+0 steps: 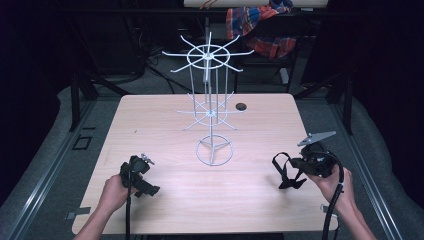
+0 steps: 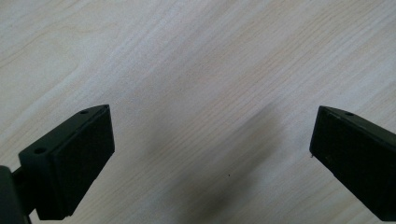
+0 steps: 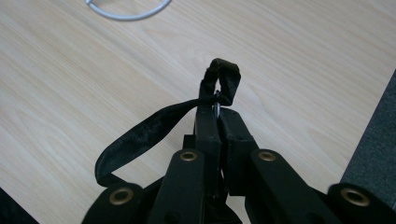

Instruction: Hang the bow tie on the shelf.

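On the wooden counter [image 1: 165,200], the right gripper [image 3: 218,122] had its fingers pressed together on a black strap [image 3: 140,135], held at the counter's right side, its loop drooping leftward. The left gripper [image 2: 212,154] hovered with fingers spread wide, empty. A white wire rack [image 1: 210,110] stood between them.

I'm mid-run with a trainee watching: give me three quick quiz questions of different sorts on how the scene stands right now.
1. True or false: the right tongs are shut on the black strap.
2. What lies between the jaws of the left tongs?
A. a hook
B. bare wooden table
C. the strap
3. Fill in: the white wire rack stands on the ____ of the table, between the two hands.

Key: 1 true; 2 B; 3 middle.
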Demonstrator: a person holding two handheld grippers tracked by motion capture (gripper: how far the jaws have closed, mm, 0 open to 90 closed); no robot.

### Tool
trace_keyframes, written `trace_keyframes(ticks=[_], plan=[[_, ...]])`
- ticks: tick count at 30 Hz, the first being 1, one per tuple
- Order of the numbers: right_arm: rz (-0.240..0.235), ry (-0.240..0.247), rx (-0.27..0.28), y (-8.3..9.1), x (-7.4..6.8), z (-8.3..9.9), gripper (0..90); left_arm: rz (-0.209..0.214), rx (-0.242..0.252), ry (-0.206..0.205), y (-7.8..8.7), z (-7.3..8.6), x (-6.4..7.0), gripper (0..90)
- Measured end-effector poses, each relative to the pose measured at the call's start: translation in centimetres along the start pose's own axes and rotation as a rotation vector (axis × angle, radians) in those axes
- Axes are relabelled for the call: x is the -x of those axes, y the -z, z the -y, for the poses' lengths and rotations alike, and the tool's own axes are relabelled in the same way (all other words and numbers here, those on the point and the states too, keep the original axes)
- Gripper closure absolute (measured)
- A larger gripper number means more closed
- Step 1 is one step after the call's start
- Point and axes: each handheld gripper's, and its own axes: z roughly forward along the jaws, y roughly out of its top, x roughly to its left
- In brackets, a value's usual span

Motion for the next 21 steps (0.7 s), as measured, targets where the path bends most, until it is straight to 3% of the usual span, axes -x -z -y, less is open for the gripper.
trace_keyframes(ticks=[9, 21], plan=[[-0.007, 0.036, 0.045, 0.8, -0.9, -1.8, 87.3, 0.001, 0.001, 0.0, 0.0, 0.0, 0.0, 0.0], [-0.032, 0.066, 0.057, 0.5, -2.1, -3.7, 87.3, 0.004, -0.001, 0.001, 0.0, 0.1, -0.1, 0.0]])
